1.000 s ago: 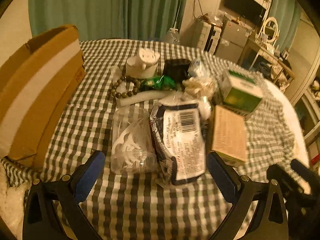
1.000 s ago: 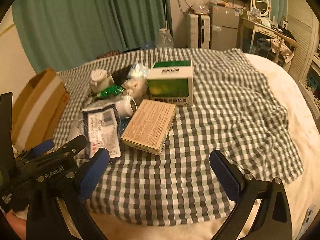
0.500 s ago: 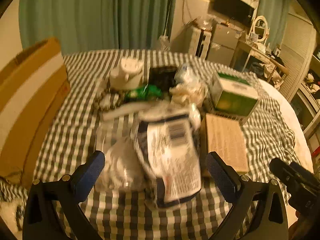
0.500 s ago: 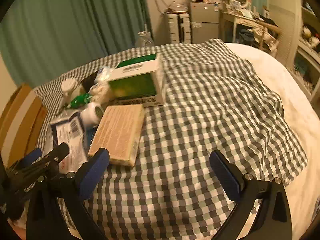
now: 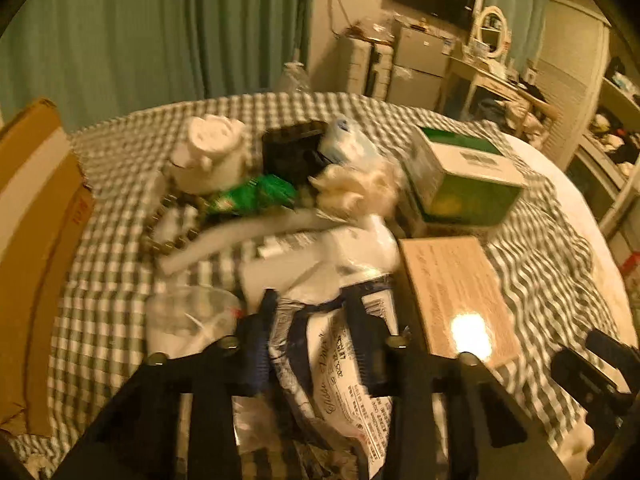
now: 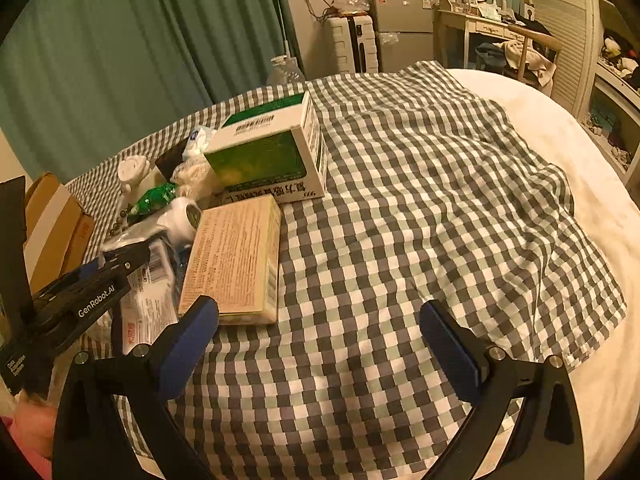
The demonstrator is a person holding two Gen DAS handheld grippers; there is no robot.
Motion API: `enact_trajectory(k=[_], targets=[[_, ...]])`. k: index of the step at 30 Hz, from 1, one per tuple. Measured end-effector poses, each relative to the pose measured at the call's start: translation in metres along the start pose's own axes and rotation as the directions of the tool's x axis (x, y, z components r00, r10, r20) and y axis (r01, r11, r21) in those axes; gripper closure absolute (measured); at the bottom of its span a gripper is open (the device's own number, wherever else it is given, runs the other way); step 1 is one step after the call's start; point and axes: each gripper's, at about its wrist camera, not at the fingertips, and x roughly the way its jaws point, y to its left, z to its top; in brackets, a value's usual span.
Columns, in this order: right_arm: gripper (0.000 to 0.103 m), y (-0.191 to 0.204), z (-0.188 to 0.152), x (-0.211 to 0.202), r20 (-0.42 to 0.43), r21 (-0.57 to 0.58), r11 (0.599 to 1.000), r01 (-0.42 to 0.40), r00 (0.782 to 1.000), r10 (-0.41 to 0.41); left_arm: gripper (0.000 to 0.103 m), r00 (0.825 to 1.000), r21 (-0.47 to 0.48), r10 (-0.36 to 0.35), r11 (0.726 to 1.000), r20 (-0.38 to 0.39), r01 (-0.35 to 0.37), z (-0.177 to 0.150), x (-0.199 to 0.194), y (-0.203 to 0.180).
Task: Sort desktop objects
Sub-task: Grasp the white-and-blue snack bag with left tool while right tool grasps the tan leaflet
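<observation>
My left gripper [image 5: 314, 344] is shut on a white and dark blue plastic packet [image 5: 340, 376], its fingers pressed on both sides of the packet's upper part. It also shows in the right wrist view [image 6: 116, 264] over the packet [image 6: 146, 312]. A tan flat box [image 5: 452, 296] lies just right of the packet, and a green and white box [image 5: 464, 176] behind it. My right gripper [image 6: 318, 328] is open and empty above the checked cloth, with the tan box [image 6: 236, 260] by its left finger.
A cardboard box [image 5: 32, 240] stands at the left edge. A clear plastic tub [image 5: 188, 320], a white jar [image 5: 208, 152], a green wrapper [image 5: 252, 196], a black item [image 5: 294, 148] and a bead string lie in the pile. The checked cloth [image 6: 440, 200] spreads to the right.
My left gripper has moved forward and closed on the packet; it was open a second ago. My right gripper has shifted forward and right, still open.
</observation>
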Motion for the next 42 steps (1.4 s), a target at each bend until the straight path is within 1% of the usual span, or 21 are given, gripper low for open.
enact_trajectory(k=[2,3,4,5,6,8,9,10,11,12,13,16,20,22,26,32,34,35,38,39,42], targets=[[0.002,0.001,0.000,0.001,-0.002,-0.002,1.000,0.004,1.000,-0.004,0.069,0.999,0.010,-0.034,0.999,-0.002,0.034,-0.001,0.000,-0.003],[0.002,0.001,0.000,0.002,-0.001,0.000,1.000,0.004,1.000,-0.004,0.058,0.998,0.006,-0.064,0.998,-0.027,0.064,-0.002,0.004,-0.004],[0.002,0.001,0.000,0.001,-0.002,0.001,1.000,0.003,1.000,-0.003,0.036,0.994,0.003,-0.090,0.996,-0.064,0.090,-0.005,0.009,-0.006],[0.002,0.001,0.000,0.002,-0.004,0.002,1.000,0.004,1.000,-0.004,0.025,0.994,0.021,-0.076,0.997,-0.080,0.078,-0.007,0.011,-0.009],[0.002,0.001,0.000,0.002,-0.006,0.002,1.000,0.006,1.000,-0.006,0.014,0.996,0.070,-0.046,0.996,-0.080,0.051,-0.012,0.011,-0.015],[0.002,0.002,0.000,0.004,-0.008,-0.004,1.000,0.011,1.000,-0.011,0.017,0.995,0.128,-0.030,0.991,-0.096,0.042,-0.017,0.012,-0.022],[0.002,0.002,0.000,0.004,-0.010,-0.005,1.000,0.014,1.000,-0.014,0.036,0.996,0.172,-0.015,0.985,-0.093,0.031,-0.018,0.011,-0.026],[0.002,0.003,0.000,0.005,-0.012,-0.007,1.000,0.014,1.000,-0.014,0.056,0.996,0.188,-0.024,0.981,-0.091,0.041,-0.018,0.009,-0.027],[0.002,0.003,0.000,0.006,-0.013,-0.009,1.000,0.014,1.000,-0.014,0.062,0.994,0.185,-0.053,0.980,-0.091,0.069,-0.017,0.006,-0.027],[0.002,0.004,0.000,0.006,-0.013,-0.010,1.000,0.013,1.000,-0.013,0.072,0.991,0.154,-0.093,0.982,-0.097,0.107,-0.016,0.002,-0.023],[0.002,0.005,0.001,0.006,-0.012,-0.012,1.000,0.006,1.000,-0.006,0.077,0.990,0.137,-0.104,0.984,-0.097,0.117,-0.016,0.000,-0.020],[0.002,0.012,0.003,0.007,-0.005,-0.032,0.999,-0.027,1.000,0.027,0.079,0.996,0.068,-0.079,0.994,-0.051,0.082,-0.010,-0.013,-0.001],[0.002,0.034,0.002,0.014,-0.018,-0.102,0.991,-0.084,0.996,0.082,0.079,0.996,-0.077,-0.083,0.993,0.015,0.084,-0.001,-0.031,0.035],[0.002,0.048,0.002,0.022,-0.027,-0.156,0.985,-0.075,0.997,0.071,0.079,0.998,-0.096,-0.064,0.993,0.029,0.066,0.002,-0.031,0.044],[0.002,0.069,0.000,0.043,-0.043,-0.239,0.971,-0.015,0.999,0.005,0.079,0.998,-0.101,-0.051,0.993,0.040,0.055,0.001,-0.030,0.045],[0.002,0.075,0.004,0.070,-0.078,-0.244,0.970,0.018,0.996,-0.038,0.079,0.994,-0.120,-0.065,0.990,0.083,0.075,0.000,-0.034,0.047],[0.002,0.075,0.004,0.078,-0.102,-0.237,0.971,0.019,0.994,-0.045,0.079,0.991,-0.133,-0.082,0.986,0.108,0.097,0.001,-0.038,0.048],[0.004,0.074,0.005,0.081,-0.110,-0.229,0.973,0.024,0.993,-0.051,0.079,0.989,-0.137,-0.091,0.985,0.115,0.107,0.002,-0.039,0.048],[0.024,0.070,0.006,0.087,-0.133,-0.204,0.979,0.021,0.990,-0.049,0.079,0.987,-0.132,-0.106,0.984,0.119,0.122,0.003,-0.039,0.047],[0.027,0.070,0.007,0.086,-0.134,-0.206,0.978,0.020,0.990,-0.048,0.079,0.988,-0.127,-0.105,0.985,0.112,0.119,0.003,-0.039,0.045],[0.028,0.068,0.008,0.084,-0.143,-0.208,0.978,0.017,0.988,-0.048,0.079,0.990,-0.112,-0.103,0.987,0.099,0.114,0.003,-0.037,0.039]])
